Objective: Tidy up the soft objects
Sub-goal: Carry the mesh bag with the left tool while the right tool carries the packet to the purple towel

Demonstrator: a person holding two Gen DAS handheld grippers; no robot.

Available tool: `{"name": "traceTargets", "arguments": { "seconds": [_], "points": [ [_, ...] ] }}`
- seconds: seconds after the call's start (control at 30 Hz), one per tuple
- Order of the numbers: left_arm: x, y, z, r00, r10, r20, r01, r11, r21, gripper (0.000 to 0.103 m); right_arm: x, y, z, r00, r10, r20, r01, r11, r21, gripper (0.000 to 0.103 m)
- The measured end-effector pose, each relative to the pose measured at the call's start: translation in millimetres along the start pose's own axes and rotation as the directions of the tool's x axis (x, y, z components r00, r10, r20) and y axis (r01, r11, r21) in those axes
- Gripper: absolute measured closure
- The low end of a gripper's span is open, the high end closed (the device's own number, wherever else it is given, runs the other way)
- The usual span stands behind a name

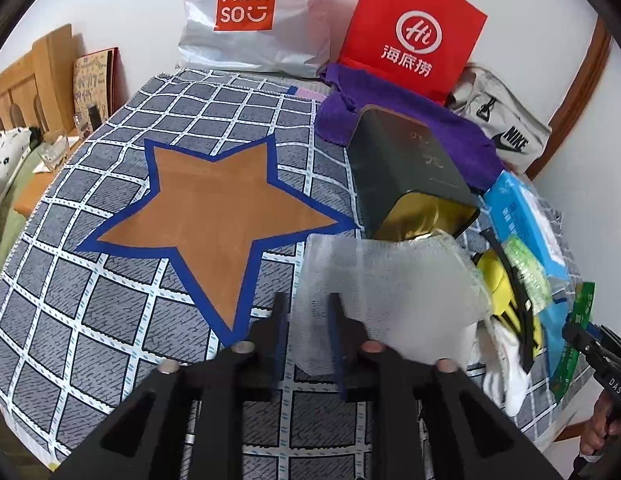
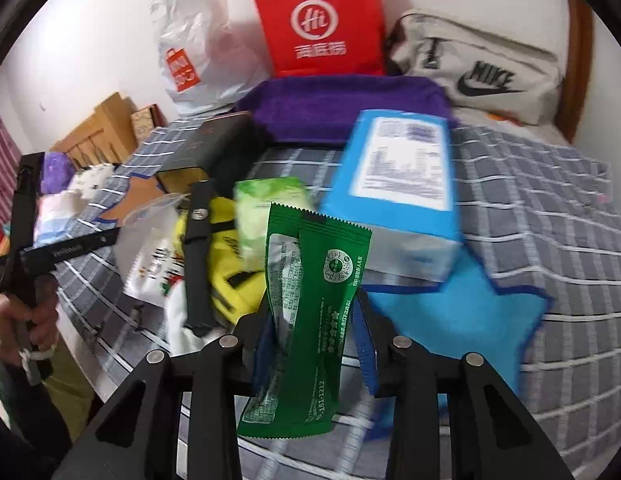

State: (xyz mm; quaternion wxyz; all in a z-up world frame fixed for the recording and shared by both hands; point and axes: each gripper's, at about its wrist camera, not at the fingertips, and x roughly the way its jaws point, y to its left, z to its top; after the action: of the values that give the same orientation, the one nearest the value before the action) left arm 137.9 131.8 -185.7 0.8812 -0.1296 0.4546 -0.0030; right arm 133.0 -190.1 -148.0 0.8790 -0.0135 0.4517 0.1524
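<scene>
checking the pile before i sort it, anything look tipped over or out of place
The dark tin box lies on its side by the purple towel, gold end facing the camera. A black strap lies across the heap of yellow and white soft items. Otherwise it is just a jumbled pile.

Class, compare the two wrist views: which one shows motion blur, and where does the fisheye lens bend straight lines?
Right wrist view: smeared, the blue box label unreadable; green packet sharper. Left wrist view: mostly crisp, MINISO bag legible, white mesh cloth slightly soft. Both bend the checked cover lines near the edges.
</scene>
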Motion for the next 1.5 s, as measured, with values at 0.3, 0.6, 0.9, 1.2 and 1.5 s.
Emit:
{"name": "traceTargets", "arguments": {
  "seconds": [0.3, 0.6, 0.9, 1.2, 1.5],
  "points": [
    [18, -20, 3, 0.999, 0.026, -0.018, -0.025, 0.997, 0.077, 0.040, 27, -25, -14, 0.989, -0.107, -0.103, 0.106, 0.994, -0.013, 0.064],
    [32, -22, 3, 0.989, 0.145, 0.012, -0.145, 0.980, 0.138, 0.040, 41, -23, -23, 0.979, -0.172, -0.110, 0.162, 0.982, -0.098, 0.028],
    [32, -27, 2, 0.996, 0.090, 0.027, -0.094, 0.977, 0.191, 0.084, 40, -18, -25, 0.992, -0.095, -0.077, 0.087, 0.992, -0.096, 0.063],
    [14, -16, 8, 0.999, -0.037, 0.019, 0.035, 0.995, 0.090, 0.094, 24, -15, -15, 0.998, -0.043, -0.053, 0.039, 0.996, -0.086, 0.080],
    [-33, -17, 24, 0.993, -0.070, 0.099, 0.063, 0.995, 0.073, 0.094, -6, -15, 6, 1.000, 0.006, 0.015, -0.005, 0.998, -0.058, 0.080]
  ]
}}
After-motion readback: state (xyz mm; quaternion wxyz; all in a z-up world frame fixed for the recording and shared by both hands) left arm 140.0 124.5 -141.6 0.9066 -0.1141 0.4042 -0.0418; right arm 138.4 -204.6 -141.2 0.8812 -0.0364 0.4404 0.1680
